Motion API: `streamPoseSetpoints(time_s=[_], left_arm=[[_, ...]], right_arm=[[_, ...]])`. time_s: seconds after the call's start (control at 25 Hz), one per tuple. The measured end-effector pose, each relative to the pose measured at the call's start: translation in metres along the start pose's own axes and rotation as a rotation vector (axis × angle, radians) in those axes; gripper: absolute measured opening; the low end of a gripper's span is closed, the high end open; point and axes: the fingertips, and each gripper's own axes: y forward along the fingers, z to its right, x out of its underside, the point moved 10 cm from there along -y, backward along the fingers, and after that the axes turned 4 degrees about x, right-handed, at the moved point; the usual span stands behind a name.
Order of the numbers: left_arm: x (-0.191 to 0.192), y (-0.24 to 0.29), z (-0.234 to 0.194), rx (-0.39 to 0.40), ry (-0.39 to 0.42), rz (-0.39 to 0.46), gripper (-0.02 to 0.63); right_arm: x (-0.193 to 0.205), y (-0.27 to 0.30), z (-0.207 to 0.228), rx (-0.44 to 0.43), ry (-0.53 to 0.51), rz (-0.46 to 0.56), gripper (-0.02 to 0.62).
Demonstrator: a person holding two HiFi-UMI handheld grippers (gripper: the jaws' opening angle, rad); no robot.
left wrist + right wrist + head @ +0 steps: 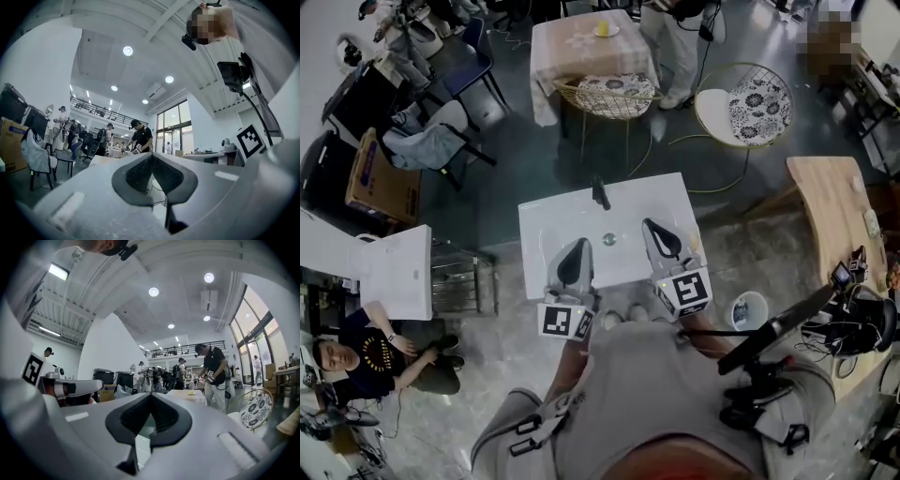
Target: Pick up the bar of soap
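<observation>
A white washbasin counter (558,230) with a black tap (600,193) and a round drain (609,240) stands below me. A small pale block (695,244) at its right edge looks like the bar of soap, partly hidden by the right gripper. My left gripper (577,247) hovers over the counter's front left, shut and empty. My right gripper (651,226) hovers right of the drain, also shut with nothing in it. In the left gripper view the left gripper (151,157) points out level across the room. The right gripper (151,395) does the same in the right gripper view, and neither view shows the soap.
Two round wire chairs with flowered cushions (757,105) (614,91) and a cloth-covered table (586,42) stand behind the counter. A wooden table (830,202) is at the right and a white table (394,267) at the left. A person (366,352) sits on the floor at lower left. A small bucket (749,309) stands near my right side.
</observation>
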Motion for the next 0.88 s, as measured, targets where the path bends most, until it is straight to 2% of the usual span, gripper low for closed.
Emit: streamPoseSetpoints(time_s=[0.44,0.48,0.52,0.56,0.88], left_arm=[[-0.001,-0.017,-0.019,-0.02,-0.013,-0.011,-0.008],[-0.001,-0.018,-0.019,-0.019,-0.013,-0.013,-0.008],[0.0,-0.018,-0.02,-0.018,-0.013,-0.015,-0.008],[0.001,-0.018,-0.021,-0.017,-0.014,-0.018,-0.008],[0.002,-0.02,-0.024,-0.021,-0.018,-0.021,-0.008]], right_arm=[[-0.006,0.0,-0.003,0.111,-0.043,0.011,0.003],[-0.004,0.003,-0.003,0.105,-0.03,-0.005,0.066],[-0.001,0.008,-0.002,0.088,-0.003,-0.035,0.376],[0.001,0.013,-0.001,0.072,0.027,-0.064,0.589],[0.0,0.017,0.005,0.1,0.005,-0.081,0.588]])
